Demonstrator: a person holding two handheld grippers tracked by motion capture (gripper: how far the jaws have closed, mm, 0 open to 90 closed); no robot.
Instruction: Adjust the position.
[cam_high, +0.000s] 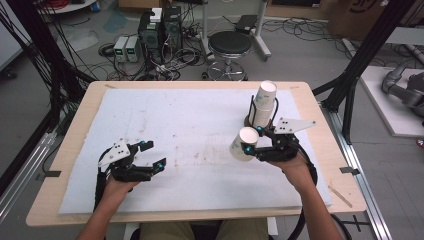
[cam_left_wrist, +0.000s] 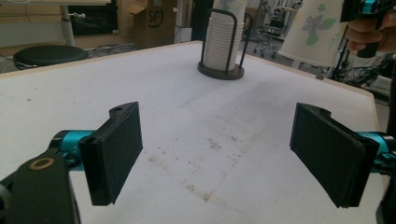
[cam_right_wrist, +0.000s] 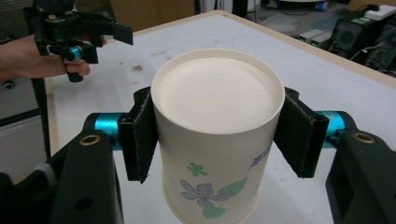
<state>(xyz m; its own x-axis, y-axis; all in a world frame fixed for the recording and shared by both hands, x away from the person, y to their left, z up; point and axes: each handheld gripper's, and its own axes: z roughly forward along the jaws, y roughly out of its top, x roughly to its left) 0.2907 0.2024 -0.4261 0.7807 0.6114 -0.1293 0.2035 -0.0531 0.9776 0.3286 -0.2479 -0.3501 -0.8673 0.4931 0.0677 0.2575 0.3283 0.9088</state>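
Observation:
A white paper cup with a flower print is clamped by my right gripper above the mat, right of centre. In the right gripper view the cup lies between both pads, its closed base facing the camera, and my right gripper is shut on it. Just behind it, a stack of paper cups stands in a black wire holder. My left gripper hovers low over the mat's front left. Its jaws stand wide apart, and my left gripper holds nothing.
A white foam mat covers most of the wooden table. A round black stool, computers and cables sit on the floor beyond the far edge. Black frame posts rise at the table's right side.

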